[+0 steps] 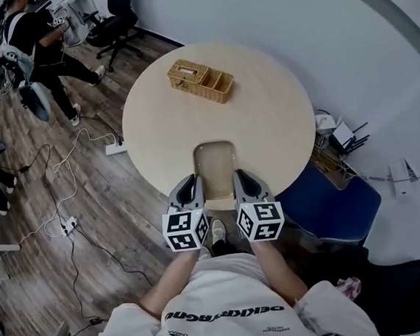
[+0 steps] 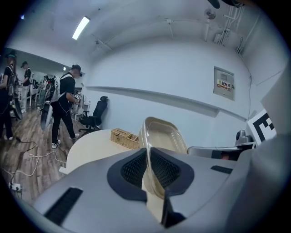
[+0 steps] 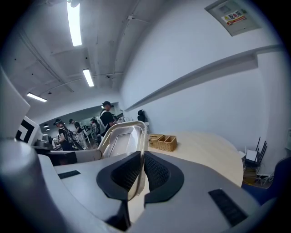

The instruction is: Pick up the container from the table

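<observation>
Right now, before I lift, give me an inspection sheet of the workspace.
Surface: round table, light top.
Job's things: clear container at the near edge, nothing seen in it.
Clutter: wicker basket on the far side, apart from the container.
Grippers: left gripper fingers shut on the container's left rim; right gripper fingers shut on its right rim.
Cables: loose cables and a power strip on the floor left of the table.
Surroundings: blue chair at the right; office chair and a person at far left.
</observation>
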